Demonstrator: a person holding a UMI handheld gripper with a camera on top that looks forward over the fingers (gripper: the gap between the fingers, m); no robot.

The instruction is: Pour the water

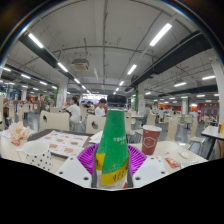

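A cafeteria or food court: rows of tables (pixel 62 146) and chairs (pixel 55 120), seated diners (pixel 73 108), ceiling strip lights (pixel 160 35).

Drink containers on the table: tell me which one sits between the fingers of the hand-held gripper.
The green bottle, upright between the fingers of the hand-held gripper against the purple pads. The red paper cup stands beyond it on the table, clear of the fingers.

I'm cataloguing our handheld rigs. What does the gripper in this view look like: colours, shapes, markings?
The gripper shows two pale, whitish fingers with chunky, angular outer shells. Each bears a magenta-purple pad on its inner face. No cables, markings, hand or sleeve are visible.
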